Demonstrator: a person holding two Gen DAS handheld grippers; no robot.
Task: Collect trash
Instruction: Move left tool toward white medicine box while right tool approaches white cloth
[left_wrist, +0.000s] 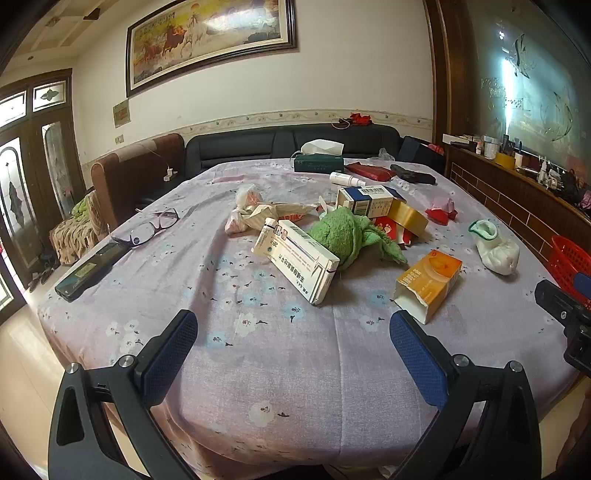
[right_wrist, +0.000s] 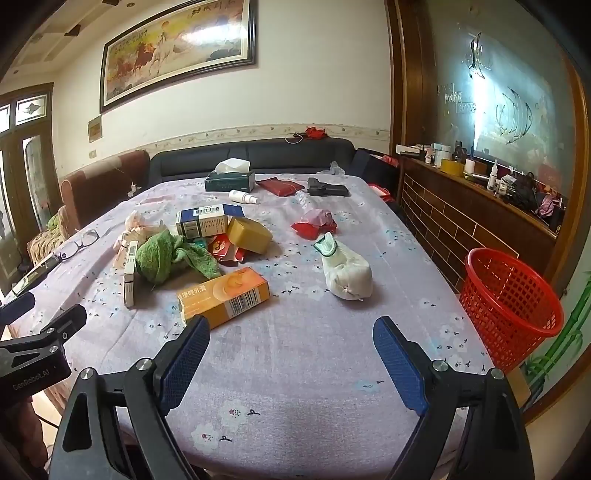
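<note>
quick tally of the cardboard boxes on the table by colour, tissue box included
white box with red lettering: 1
orange box: 1
white and blue box: 1
gold box: 1
dark green tissue box: 1
total: 5

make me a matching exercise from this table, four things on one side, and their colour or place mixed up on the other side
Things:
1. towel
2. basket
3. glasses
4. tissue box

Colour or place:
A. off the table's right edge, red
B. far end of the table, near the sofa
C. crumpled among the boxes, green
D. left side of the table, beside a dark flat case

Pairs: 1-C, 2-A, 3-D, 4-B
</note>
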